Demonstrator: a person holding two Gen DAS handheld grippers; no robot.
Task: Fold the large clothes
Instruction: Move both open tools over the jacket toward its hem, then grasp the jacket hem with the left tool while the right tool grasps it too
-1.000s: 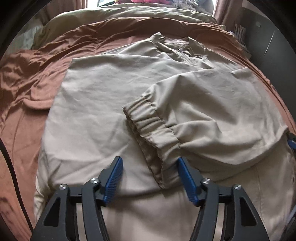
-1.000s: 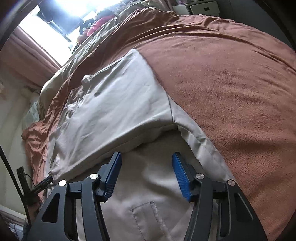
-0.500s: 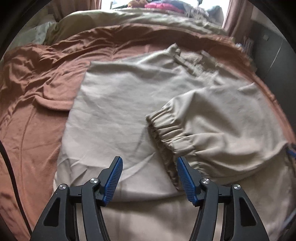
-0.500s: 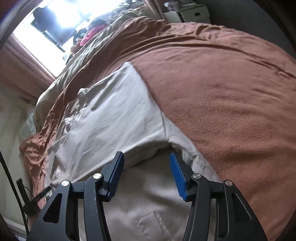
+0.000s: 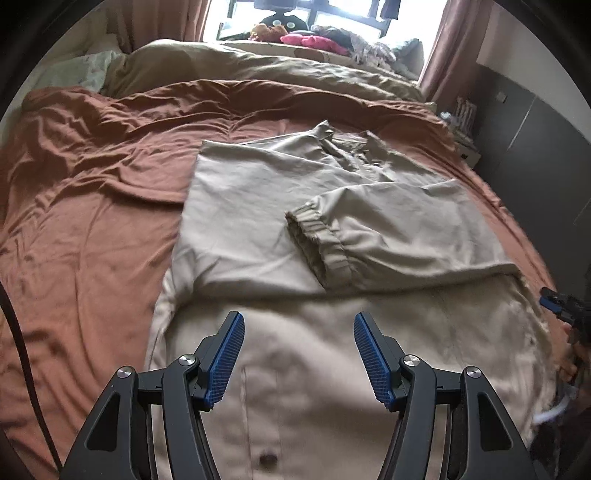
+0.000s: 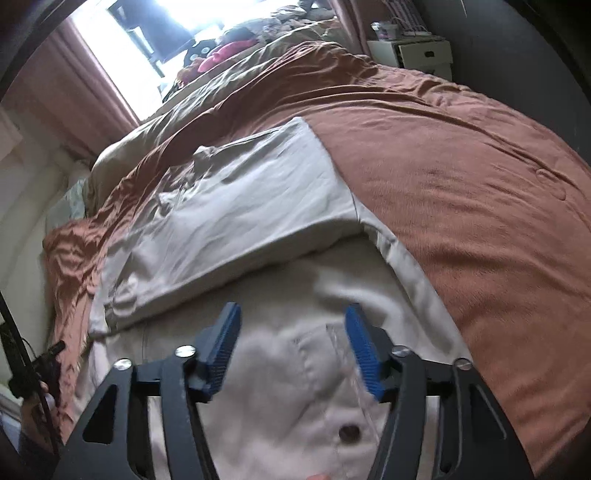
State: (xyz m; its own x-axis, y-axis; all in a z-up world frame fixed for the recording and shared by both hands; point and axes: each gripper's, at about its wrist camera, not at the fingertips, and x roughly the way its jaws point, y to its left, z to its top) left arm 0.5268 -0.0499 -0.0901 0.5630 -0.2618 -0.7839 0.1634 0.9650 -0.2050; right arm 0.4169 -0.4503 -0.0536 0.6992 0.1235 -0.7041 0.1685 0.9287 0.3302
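Now we're mid-fold: sleeve (image 5: 388, 236) lies across jacket (image 5: 251, 206); left gripper (image 5: 298, 354) and right gripper (image 6: 291, 347) spread, empty. Next likely: pinch hem, fold upward.

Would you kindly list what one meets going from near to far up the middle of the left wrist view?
Left gripper → jacket's lower body with a dark button → folded sleeve's elastic cuff → jacket collar → brown blanket → olive duvet → plush toys on the windowsill.
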